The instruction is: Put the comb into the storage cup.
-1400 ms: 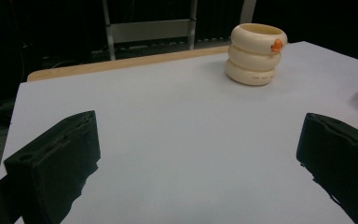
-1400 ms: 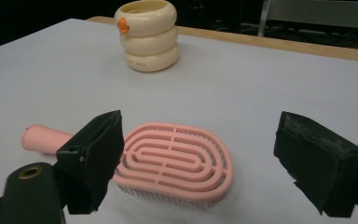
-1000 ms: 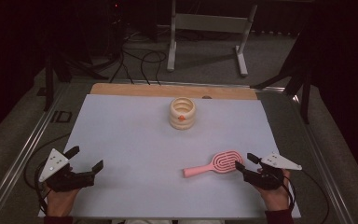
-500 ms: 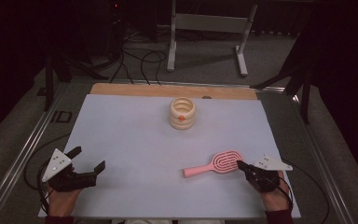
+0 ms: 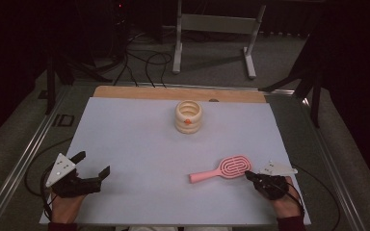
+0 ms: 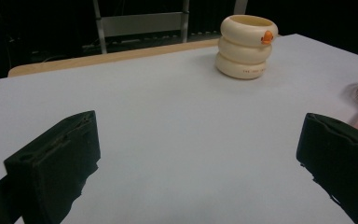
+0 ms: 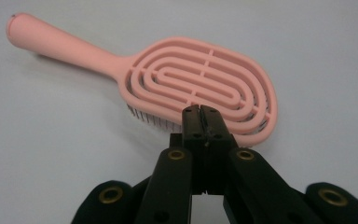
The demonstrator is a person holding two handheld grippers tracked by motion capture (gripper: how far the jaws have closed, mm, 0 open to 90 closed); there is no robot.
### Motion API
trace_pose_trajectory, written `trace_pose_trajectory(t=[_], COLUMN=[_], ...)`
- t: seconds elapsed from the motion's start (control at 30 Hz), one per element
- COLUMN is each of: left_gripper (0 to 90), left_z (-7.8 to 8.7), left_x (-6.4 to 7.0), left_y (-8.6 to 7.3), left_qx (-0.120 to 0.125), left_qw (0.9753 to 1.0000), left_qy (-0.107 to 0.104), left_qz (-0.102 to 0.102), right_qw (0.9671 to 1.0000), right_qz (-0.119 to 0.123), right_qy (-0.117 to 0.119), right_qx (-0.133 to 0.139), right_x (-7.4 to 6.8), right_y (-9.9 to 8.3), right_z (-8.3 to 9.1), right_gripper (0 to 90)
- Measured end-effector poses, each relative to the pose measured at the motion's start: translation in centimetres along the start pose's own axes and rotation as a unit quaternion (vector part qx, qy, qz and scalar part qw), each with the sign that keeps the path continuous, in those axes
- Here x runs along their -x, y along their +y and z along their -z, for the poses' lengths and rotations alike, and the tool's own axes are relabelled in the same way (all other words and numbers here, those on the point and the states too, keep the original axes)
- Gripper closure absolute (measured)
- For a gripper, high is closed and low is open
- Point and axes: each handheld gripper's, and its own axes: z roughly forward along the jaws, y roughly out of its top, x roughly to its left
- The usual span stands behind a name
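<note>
— White sheet over the table (image 5: 139, 139); where was the brush?
— Your pink hairbrush (image 5: 221, 169) lay bristles-down, near your right gripper (image 5: 248, 175), jaws pressed together on nothing. Left gripper (image 5: 95, 166) gaped empty. You'd probably needed to spread the jaws first.

Cream ringed cup (image 6: 247, 45): a short line of small print along its lowest ring, too small to read.
Pink hairbrush (image 7: 177, 87): no lettering to read.
White table sheet (image 5: 139, 144): no markings to read.
</note>
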Motion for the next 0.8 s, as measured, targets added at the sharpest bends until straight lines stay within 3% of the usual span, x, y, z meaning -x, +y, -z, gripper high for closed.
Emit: trace_pose_trajectory(t=[0.3,0.53,0.8], left_gripper=[0.0,0.0,0.1], left_z=[-0.1,0.0,0.0], left_x=[0.0,-0.2,-0.2], left_y=[-0.1,-0.2,-0.3], left_qx=[0.001,0.002,0.005], left_qw=[1.0,1.0,0.9999], left_qy=[0.001,0.008,0.012], left_qz=[0.003,0.005,0.009], right_qw=[0.9998,0.9996,0.9995], right_qz=[0.003,-0.012,-0.012], right_qy=[0.011,-0.004,-0.013], right_qx=[-0.017,-0.024,-0.028], right_x=[0.1,0.3,0.3], right_y=[-0.3,-0.2,0.5], right_z=[-0.3,-0.9,-1.5], right_gripper=[90.0,90.0,90.0])
